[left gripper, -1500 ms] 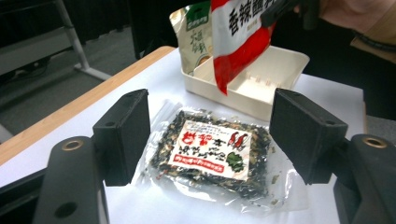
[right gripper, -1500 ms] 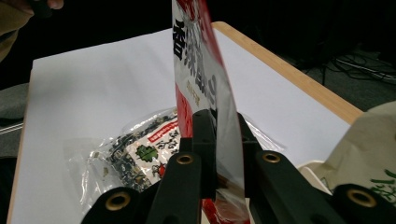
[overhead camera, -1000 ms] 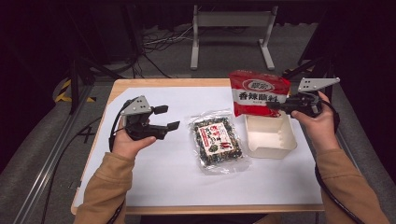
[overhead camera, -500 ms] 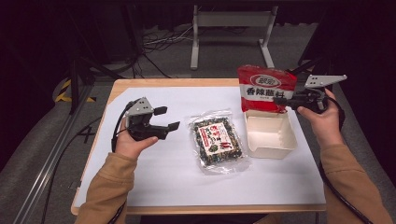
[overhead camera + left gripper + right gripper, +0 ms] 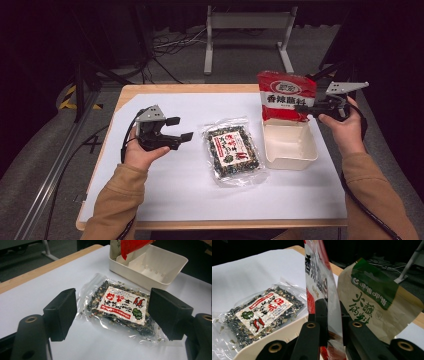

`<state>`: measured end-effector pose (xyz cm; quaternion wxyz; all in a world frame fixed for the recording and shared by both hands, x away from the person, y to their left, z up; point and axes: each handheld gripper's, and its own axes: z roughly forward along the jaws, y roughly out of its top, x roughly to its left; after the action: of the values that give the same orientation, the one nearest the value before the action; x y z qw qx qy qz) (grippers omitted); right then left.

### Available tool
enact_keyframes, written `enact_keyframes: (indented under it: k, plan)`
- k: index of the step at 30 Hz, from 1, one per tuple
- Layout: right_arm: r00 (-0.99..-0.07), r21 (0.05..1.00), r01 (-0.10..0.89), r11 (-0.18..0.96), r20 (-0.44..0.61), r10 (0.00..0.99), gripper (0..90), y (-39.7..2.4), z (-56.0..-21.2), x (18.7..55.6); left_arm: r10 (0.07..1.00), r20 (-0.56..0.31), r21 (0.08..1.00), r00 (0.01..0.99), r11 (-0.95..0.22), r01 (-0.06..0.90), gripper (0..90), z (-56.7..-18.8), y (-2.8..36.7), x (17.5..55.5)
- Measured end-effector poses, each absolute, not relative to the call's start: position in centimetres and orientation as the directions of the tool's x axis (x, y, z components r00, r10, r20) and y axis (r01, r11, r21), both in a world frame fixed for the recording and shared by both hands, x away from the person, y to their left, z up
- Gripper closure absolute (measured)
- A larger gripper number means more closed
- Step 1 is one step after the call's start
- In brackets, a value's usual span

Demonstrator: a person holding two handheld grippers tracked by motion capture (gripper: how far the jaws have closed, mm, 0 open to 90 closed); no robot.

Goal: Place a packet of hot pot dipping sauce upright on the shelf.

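White paper covers a wooden table in a dark room, with cables and a metal stand on the grey floor behind it. A person in tan sleeves holds a gripper in each hand.

The right gripper is clenched on the edge of a red snack packet, pinching it thin between its jaws and holding it upright. The packet hangs just above the far end of a cream plastic tray, which lies directly below and just ahead of the right fingers. In the right gripper view, a tan and green packet stands just behind the red one. Lowering the red packet into the tray looks like the step in hand.

The left gripper hovers with its jaws spread wide and nothing between them. A clear bag of dark dried seaweed mix lies flat on the paper just ahead of the left fingers, between them and the tray. Its long axis runs from the near edge of the table toward the far edge, crosswise to the reach of the left jaws. The left hand is the nearer one to this bag.
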<state>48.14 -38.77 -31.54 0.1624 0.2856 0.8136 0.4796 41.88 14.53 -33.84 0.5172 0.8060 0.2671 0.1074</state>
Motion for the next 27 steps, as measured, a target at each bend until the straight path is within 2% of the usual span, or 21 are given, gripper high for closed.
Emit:
enact_keyframes:
  k: [11,20,27]
  plan:
    - [-0.771,0.859,0.355,0.37,0.045,0.635,83.7,-39.3,-33.9,49.5,0.546,-0.056,0.902,0.836,-0.331,0.277,22.7,-34.2,14.4,42.0]
    - [-0.77,0.844,0.376,0.382,0.055,0.636,83.7,-39.2,-35.2,50.1,0.556,-0.102,0.894,0.825,-0.313,0.321,22.6,-34.4,14.4,42.0]
    - [-0.76,0.835,0.376,0.401,0.031,0.649,83.0,-38.9,-35.8,50.1,0.554,-0.1,0.891,0.827,-0.319,0.322,22.6,-34.5,14.4,42.0]
